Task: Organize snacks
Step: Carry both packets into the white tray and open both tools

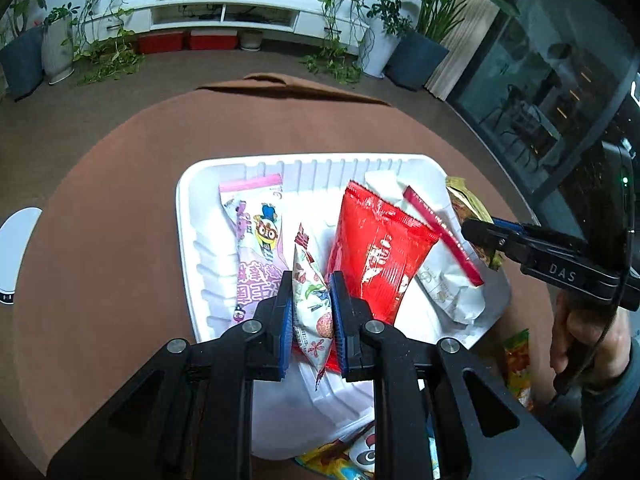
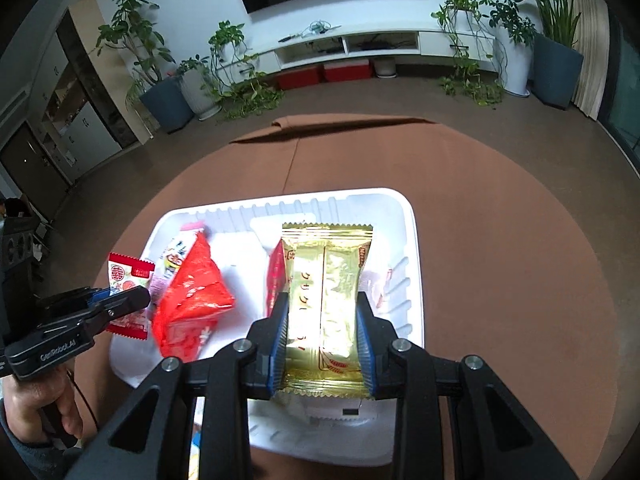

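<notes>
While both of my grippers hung above the white tray (image 1: 188, 216), each was clamped on one snack. Left gripper (image 1: 311, 312) pinched a small floral packet (image 1: 310, 300) narrowly, edge-on. Right gripper (image 2: 322, 334) held a gold packet (image 2: 326, 280) flat across its width, over the tray's right side. A red packet (image 1: 376, 256) and a cartoon packet (image 1: 260, 240) already lay inside, so I judged both held ones were for dropping in.

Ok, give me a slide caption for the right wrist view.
Right gripper holds a gold snack packet above the white tray, where red packets already lie.
</notes>
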`<state>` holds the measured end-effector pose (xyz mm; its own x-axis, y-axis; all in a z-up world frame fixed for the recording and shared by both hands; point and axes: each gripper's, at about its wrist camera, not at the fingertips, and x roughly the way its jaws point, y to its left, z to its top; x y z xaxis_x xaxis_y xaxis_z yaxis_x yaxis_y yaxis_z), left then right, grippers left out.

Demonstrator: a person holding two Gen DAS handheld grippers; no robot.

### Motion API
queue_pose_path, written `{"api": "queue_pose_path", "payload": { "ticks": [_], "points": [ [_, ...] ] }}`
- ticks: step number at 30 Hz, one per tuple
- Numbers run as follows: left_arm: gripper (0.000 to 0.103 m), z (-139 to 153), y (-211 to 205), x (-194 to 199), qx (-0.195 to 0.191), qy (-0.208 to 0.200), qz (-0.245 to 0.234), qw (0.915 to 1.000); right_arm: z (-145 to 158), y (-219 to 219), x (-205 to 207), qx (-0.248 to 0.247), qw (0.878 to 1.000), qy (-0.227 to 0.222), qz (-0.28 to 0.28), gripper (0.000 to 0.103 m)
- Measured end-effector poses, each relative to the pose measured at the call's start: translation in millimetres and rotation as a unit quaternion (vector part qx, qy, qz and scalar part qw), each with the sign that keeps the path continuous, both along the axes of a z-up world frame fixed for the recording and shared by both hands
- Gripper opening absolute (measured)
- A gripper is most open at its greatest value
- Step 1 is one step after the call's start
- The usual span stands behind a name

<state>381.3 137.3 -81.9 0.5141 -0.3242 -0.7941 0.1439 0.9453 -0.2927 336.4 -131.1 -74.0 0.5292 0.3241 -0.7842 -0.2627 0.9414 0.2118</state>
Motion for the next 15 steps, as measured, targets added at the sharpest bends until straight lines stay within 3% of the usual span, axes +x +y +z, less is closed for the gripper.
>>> {"api": "queue_pose_path", "payload": {
  "ticks": [15],
  "points": [
    [0.016, -19.7, -15.3, 3.7, 0.023, 0.005, -0.005, 0.9997, -26.5, 0.4, 9.9, -0.022, 1.000, 0.016, -0.009, 0.035]
  ]
}}
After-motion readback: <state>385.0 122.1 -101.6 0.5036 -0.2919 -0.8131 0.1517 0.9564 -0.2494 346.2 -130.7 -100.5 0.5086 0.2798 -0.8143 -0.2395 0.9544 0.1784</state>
